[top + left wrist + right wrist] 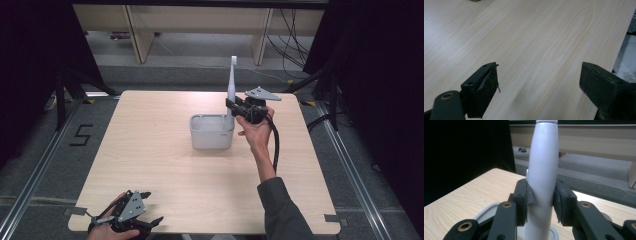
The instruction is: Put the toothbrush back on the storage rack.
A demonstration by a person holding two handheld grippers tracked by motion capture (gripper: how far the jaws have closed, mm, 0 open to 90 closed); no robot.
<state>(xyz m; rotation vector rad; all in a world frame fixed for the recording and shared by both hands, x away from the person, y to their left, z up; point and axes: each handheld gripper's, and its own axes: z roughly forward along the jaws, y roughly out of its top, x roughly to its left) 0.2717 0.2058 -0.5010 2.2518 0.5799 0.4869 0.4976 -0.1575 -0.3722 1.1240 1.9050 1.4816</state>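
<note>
The right claw [231,104] is seen closed on the handle of a white electric toothbrush [232,85], its two black pads pressed against either side of the handle in the right gripper view [541,195]. The toothbrush is held upright, with its brush head at 12 o'clock from the claw and its lower end at the far right corner of a grey rectangular container [211,132]. Whether the lower end rests inside the container cannot be told. The container is found on the table [150,165] just beyond its centre, at about 8 o'clock from the right claw. The right hand [256,131] is seen at 4 o'clock from that claw.

The left claw [150,207] is held at the table's near left corner, well apart from the container. In the left gripper view its jaws stand wide apart, and bare table [536,45] is seen between them.
</note>
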